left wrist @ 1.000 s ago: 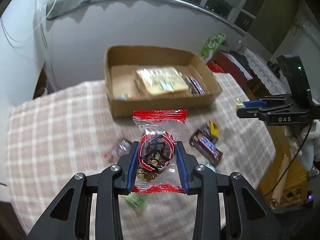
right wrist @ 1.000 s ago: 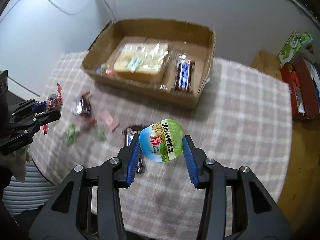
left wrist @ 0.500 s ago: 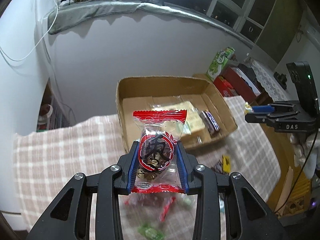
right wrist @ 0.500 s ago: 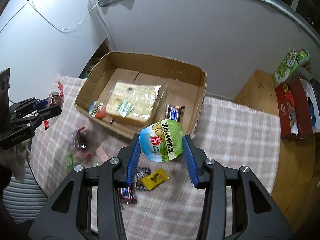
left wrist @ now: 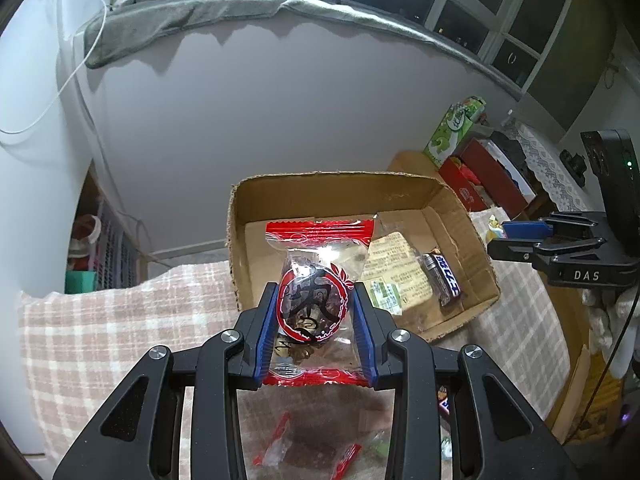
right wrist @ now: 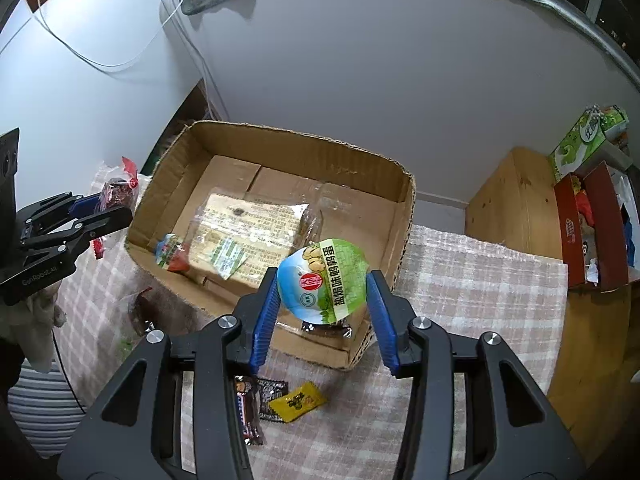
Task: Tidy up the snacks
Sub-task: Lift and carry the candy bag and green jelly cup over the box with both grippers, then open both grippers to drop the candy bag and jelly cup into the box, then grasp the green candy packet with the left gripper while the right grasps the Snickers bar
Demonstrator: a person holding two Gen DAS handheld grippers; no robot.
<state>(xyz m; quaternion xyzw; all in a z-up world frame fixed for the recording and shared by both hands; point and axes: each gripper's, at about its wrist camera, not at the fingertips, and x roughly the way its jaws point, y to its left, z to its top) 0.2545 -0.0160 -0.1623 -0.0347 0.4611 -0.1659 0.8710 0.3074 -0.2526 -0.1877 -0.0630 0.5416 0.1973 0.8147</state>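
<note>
My left gripper (left wrist: 316,330) is shut on a red-and-clear candy packet (left wrist: 316,280) and holds it above the near left of the cardboard box (left wrist: 320,188). My right gripper (right wrist: 324,308) is shut on a round blue-green snack pack (right wrist: 324,276) over the box's near right corner (right wrist: 404,184). The box holds a large cracker packet (right wrist: 248,228), a dark candy bar (left wrist: 442,276) and a small red-blue snack (right wrist: 172,250). Each gripper shows in the other's view: the left one (right wrist: 100,212), the right one (left wrist: 520,236).
Loose snacks lie on the checked tablecloth in front of the box: a yellow packet (right wrist: 298,400), dark bars (right wrist: 250,404) and red-ended wrappers (left wrist: 280,440). A wooden cabinet (right wrist: 516,196) and red boxes (right wrist: 592,220) stand to the right. A wall is close behind the box.
Both grippers have moved forward from over the loose snacks to over the box, each still holding its snack. The box now looks nearer and larger.
</note>
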